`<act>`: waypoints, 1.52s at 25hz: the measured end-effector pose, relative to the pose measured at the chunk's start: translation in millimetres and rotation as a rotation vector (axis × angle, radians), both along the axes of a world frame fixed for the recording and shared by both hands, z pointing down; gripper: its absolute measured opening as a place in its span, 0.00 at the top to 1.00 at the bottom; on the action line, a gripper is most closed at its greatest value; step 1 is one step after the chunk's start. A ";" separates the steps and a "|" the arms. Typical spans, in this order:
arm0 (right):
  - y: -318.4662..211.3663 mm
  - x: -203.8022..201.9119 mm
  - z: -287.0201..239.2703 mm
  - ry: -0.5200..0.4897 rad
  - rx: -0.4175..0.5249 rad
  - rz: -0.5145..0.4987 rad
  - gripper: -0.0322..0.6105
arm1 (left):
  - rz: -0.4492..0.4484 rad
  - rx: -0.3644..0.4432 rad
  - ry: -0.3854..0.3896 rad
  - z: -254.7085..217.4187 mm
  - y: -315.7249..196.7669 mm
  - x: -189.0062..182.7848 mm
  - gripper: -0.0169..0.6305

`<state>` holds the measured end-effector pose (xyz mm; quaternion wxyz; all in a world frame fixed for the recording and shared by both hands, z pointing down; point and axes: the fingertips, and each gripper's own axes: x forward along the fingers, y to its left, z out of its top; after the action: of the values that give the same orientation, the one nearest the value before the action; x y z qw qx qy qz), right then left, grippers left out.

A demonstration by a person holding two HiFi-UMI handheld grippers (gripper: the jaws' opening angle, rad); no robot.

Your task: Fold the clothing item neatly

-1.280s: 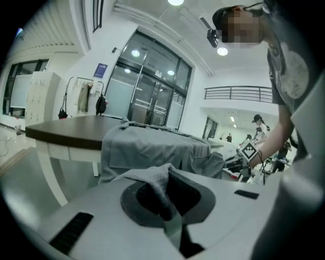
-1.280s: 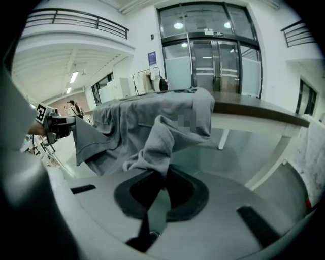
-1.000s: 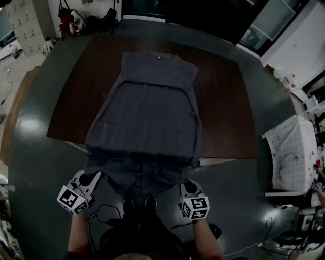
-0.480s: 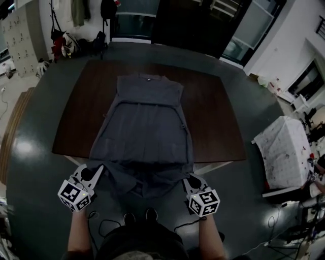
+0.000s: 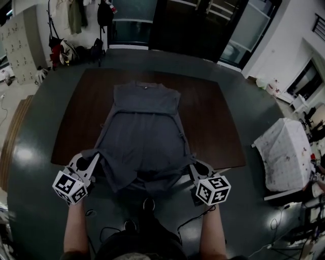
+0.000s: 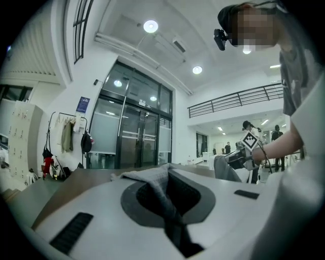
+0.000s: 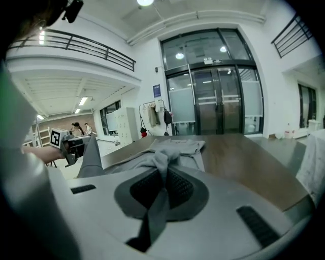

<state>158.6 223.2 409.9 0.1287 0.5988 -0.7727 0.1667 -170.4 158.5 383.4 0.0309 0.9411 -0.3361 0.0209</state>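
Surroundings: a white speckled cloth-covered stand sits at the right, well apart from the table. Coats and bags hang at the far left beside pale lockers. The bare tabletop flanks the garment on the left and right.

Count: one garment, one table, two grippers, each carrying one marker cube.

Left gripper: jaws closed tight on the near left corner of the garment, with a fold of grey fabric pinched between them. Right gripper: jaws closed tight on the near right corner, again with fabric bunched between them. Both are raised at the near table edge.

Garment: grey, laid lengthwise along the table, collar at the far end. The far portion lies flat. The near hem is lifted off the surface and sags between the two grippers.

Surface and room: dark brown rectangular tabletop on a glossy dark grey-green floor. Tall glass doors close the far side. Walls are white, with a railed upper gallery and round ceiling lights.
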 end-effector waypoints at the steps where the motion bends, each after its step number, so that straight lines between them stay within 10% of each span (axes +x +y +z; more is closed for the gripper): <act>1: -8.7 4.6 2.0 -0.011 -0.027 0.002 0.95 | -0.018 0.002 -0.002 -2.6 -10.5 0.9 0.95; 8: -61.0 52.6 33.3 -0.088 -0.273 -0.088 0.95 | -0.096 -0.019 -0.080 -5.7 -86.1 16.5 0.95; 25: -200.9 98.4 -9.2 -0.047 -0.037 -0.022 0.95 | -0.181 0.003 -0.098 -26.0 -205.2 60.9 0.95; 38: -326.9 119.1 -11.2 -0.120 -0.134 0.138 0.95 | -0.136 -0.089 -0.089 -6.1 -363.8 44.6 0.95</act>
<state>277.8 -103.7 398.7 0.1100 0.6294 -0.7232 0.2619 -125.9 -205.3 377.3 0.0593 0.9120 -0.3988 0.0755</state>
